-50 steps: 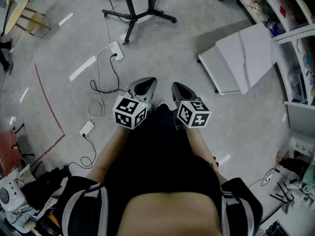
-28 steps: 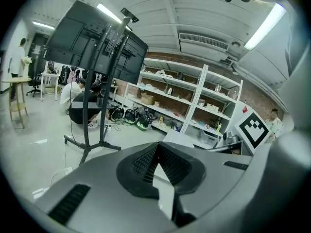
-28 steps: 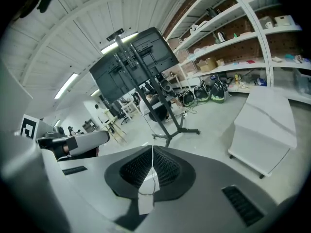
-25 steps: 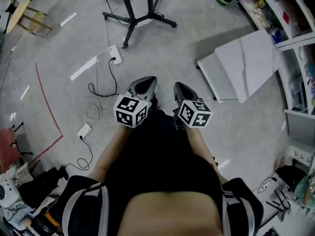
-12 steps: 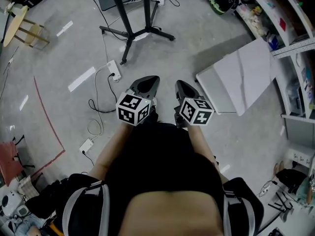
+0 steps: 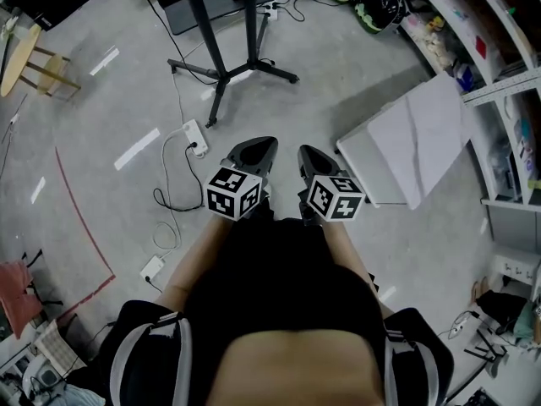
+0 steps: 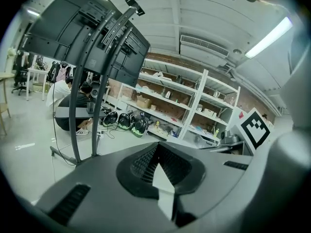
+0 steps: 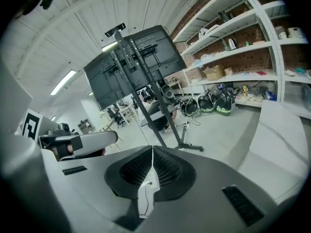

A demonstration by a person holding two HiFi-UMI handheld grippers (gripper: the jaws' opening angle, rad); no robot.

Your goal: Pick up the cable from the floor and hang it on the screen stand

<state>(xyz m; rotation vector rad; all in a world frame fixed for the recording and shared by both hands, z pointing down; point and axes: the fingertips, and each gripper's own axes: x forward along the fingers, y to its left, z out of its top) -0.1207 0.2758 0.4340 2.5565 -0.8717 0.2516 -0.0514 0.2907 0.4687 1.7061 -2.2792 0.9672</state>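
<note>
The left hand-held gripper (image 6: 256,149) and right hand-held gripper (image 6: 309,156) are pressed together, empty. The cable (image 6: 161,201) lies on the floor (image 6: 101,100), left.

Black cable (image 6: 155,197) lies looped beside screen stand (image 6: 203,24).

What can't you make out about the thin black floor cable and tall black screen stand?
- Head view: top of the screen stand, cut off by the upper edge.
- Head view: lower end of the floor cable, too thin to trace.
- Left gripper view: its floor loop, hidden by the body of the left gripper.
</note>
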